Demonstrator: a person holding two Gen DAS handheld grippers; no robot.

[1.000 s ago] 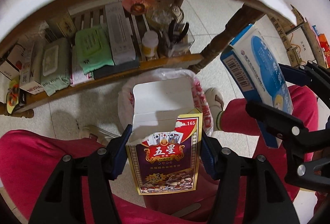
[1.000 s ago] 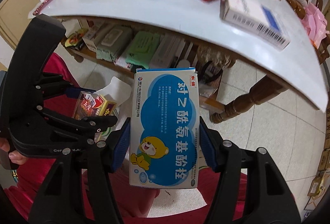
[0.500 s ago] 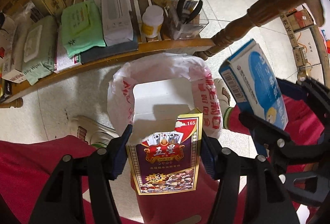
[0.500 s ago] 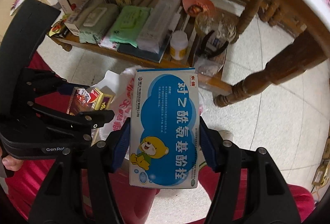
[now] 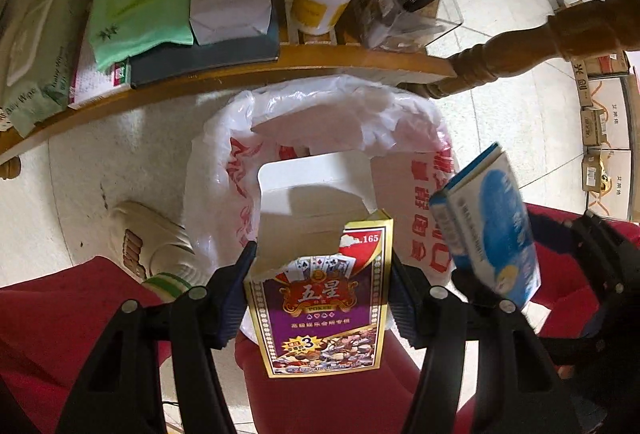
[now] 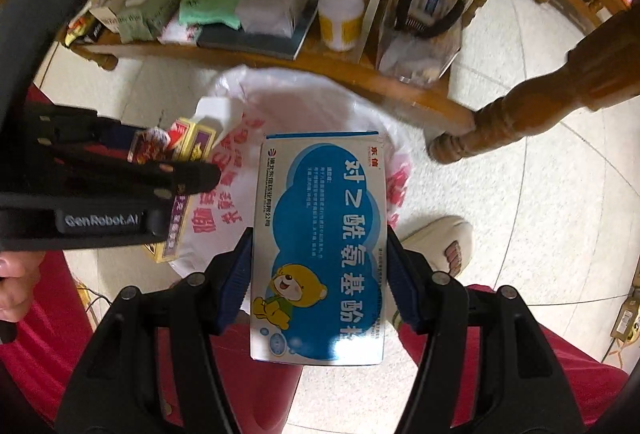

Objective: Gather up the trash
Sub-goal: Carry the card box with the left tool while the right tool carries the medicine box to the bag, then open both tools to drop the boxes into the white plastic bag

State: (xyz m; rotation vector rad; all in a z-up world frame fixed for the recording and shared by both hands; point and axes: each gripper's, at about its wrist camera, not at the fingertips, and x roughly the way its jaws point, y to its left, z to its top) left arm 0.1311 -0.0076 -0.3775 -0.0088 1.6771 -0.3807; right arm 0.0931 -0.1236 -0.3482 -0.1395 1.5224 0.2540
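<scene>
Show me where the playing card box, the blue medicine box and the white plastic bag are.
playing card box (image 5: 320, 298): left wrist view, purple front face.
blue medicine box (image 6: 320, 246): right wrist view, middle of printed front.
white plastic bag (image 5: 340, 106): left wrist view, far rim of the opening.

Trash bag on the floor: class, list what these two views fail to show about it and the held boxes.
- Trash bag contents: both views, hidden by the poker card box and medicine box.
- Card box interior: left wrist view, covered by its raised flap.
- Card box in right wrist view: blurred, partly behind the left tongs.
</scene>
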